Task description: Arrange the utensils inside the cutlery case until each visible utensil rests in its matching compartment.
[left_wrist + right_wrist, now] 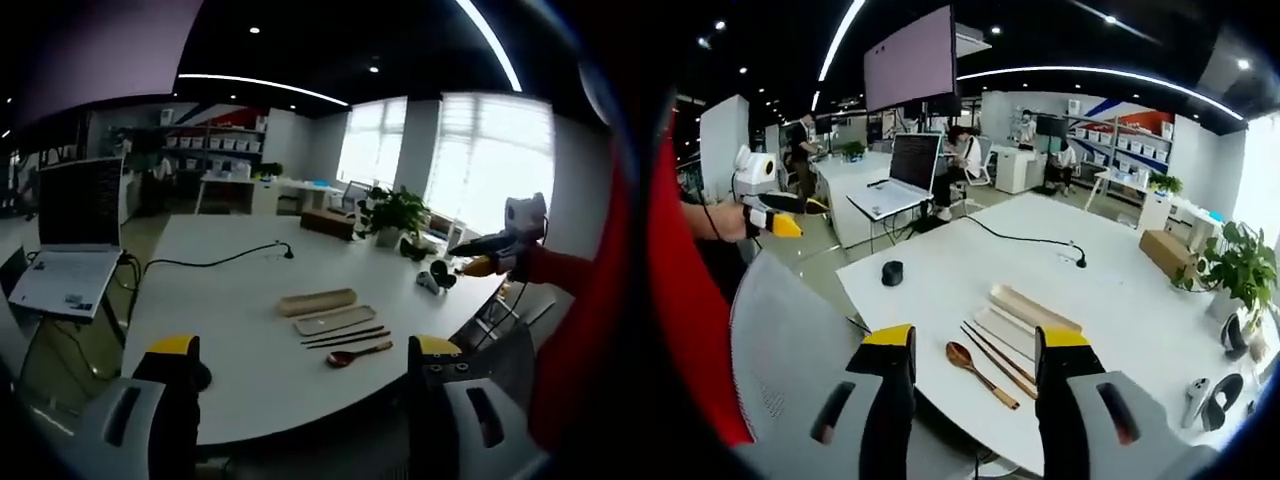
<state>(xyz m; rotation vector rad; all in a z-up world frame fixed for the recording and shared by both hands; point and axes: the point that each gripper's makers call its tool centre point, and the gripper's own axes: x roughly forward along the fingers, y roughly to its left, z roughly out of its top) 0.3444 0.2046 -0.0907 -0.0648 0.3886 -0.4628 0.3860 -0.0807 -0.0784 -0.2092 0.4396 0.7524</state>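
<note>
On the white table [940, 290], a wooden spoon [980, 372], chopsticks [998, 358] and open cutlery case [1015, 318] lie together; both grippers [300, 360] [975, 345] hover, fingers spread, empty. Light, stiff, slim utensils probably want mid-handle pinches.

Office — white table [240, 290], bright windows [490, 150]

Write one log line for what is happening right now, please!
stage: not started | left gripper: open, holds nothing | right gripper: open, holds nothing | wooden spoon, chopsticks: on white table, outside cutlery case
</note>
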